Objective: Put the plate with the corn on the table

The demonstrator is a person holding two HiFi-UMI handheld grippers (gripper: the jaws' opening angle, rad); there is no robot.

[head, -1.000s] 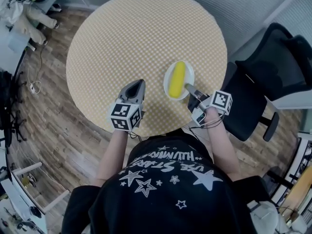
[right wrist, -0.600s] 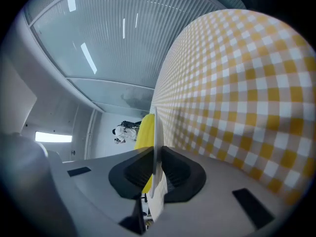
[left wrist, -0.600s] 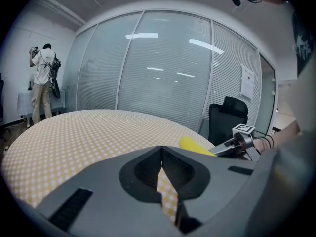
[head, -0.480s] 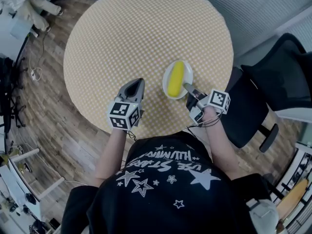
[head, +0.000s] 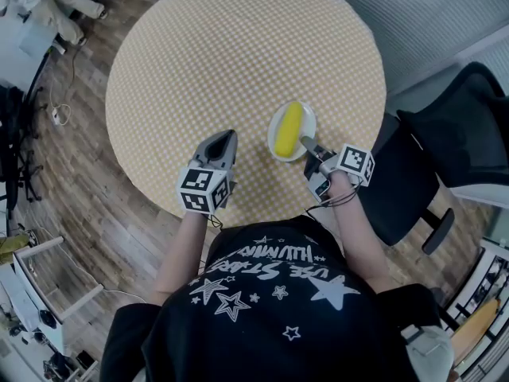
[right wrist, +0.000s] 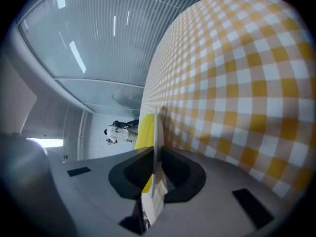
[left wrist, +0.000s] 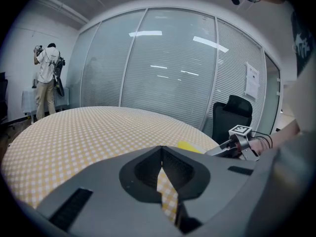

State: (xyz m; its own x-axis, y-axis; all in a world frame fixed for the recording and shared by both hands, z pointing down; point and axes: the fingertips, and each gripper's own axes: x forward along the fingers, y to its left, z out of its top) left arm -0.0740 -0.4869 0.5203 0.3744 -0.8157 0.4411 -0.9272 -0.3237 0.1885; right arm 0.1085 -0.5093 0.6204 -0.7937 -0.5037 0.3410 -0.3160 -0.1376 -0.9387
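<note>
A white plate [head: 309,121] with a yellow corn cob [head: 288,128] rests on the round, yellow-checked table [head: 238,54], near its front right edge. My right gripper [head: 306,144] is shut on the plate's near rim. In the right gripper view the plate [right wrist: 157,125] stands edge-on between the jaws of the right gripper [right wrist: 155,154], with the corn [right wrist: 145,127] to its left. My left gripper [head: 227,134] is shut and empty over the cloth, left of the plate. The left gripper [left wrist: 161,157] looks past its shut jaws at the corn [left wrist: 190,146].
A black office chair [head: 445,153] stands close to the table's right side. Wooden floor [head: 87,189] surrounds the table, with clutter at the far left. Glass walls with blinds [left wrist: 163,68] lie behind, and a person [left wrist: 47,78] stands far off.
The plate, the corn and both grippers hold their places on the table. Only the head view has shifted slightly.
</note>
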